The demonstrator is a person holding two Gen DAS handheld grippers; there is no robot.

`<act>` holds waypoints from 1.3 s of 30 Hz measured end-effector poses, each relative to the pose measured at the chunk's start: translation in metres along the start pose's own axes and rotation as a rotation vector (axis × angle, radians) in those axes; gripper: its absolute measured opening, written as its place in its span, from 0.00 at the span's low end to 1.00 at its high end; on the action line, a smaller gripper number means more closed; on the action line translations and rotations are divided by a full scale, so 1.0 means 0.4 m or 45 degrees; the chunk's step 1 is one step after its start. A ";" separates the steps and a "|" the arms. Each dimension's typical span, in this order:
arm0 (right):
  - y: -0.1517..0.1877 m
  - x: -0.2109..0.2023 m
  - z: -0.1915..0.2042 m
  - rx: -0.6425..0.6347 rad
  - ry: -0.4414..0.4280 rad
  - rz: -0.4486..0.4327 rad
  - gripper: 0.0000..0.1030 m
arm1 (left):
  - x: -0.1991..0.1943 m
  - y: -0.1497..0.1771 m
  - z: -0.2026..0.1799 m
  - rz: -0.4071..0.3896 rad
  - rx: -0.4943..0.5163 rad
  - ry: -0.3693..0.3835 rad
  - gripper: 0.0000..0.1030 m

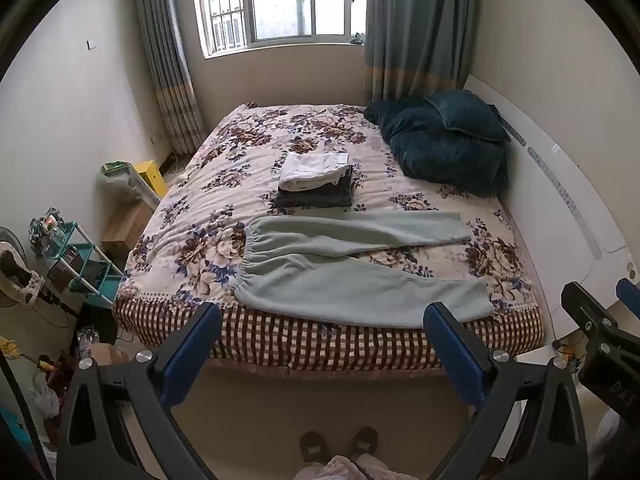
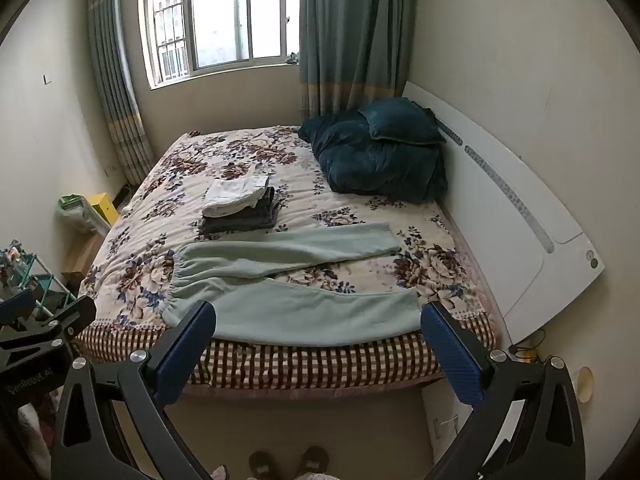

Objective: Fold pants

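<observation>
Here, a bed [image 1: 188,216] under a floral cover fills both views. The pants [image 1: 352,276], pale green, are spread flat along its near edge, waistband toward the near left corner, one leg angled toward the headboard side, the other lying along the edge. A stack [image 1: 316,182] of folded clothes is set near the bed's middle, a dark pillow [image 1: 444,140] at the far right corner. The left gripper [image 1: 322,330] and right gripper [image 2: 318,330] are held short of the near edge, jaws wide apart, nothing between them. No fold is yet made; the step in hand is judged the approach. Next, one leg likely needs pinching and laying over the other. Partial lettering on each gripper body cannot be read for certain.
</observation>
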State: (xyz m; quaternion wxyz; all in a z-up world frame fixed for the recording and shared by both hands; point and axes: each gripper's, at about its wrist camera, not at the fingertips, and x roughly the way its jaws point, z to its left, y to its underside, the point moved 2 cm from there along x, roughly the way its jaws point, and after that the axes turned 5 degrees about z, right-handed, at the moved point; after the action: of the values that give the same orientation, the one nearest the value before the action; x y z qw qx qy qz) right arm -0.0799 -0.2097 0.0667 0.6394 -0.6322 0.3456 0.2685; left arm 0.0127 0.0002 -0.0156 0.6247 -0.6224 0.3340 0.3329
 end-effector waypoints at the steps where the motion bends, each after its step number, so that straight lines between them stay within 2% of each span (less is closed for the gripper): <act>1: 0.000 -0.001 0.000 0.000 0.008 -0.003 1.00 | 0.000 0.000 0.000 -0.005 0.003 -0.007 1.00; 39: 0.039 -0.014 0.006 -0.001 -0.005 0.048 1.00 | -0.020 -0.003 0.018 -0.020 0.008 -0.021 1.00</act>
State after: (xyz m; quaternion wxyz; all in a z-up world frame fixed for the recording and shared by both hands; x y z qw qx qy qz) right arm -0.0951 -0.2058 0.0613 0.6348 -0.6252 0.3559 0.2819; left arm 0.0091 0.0072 -0.0083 0.6321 -0.6202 0.3250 0.3319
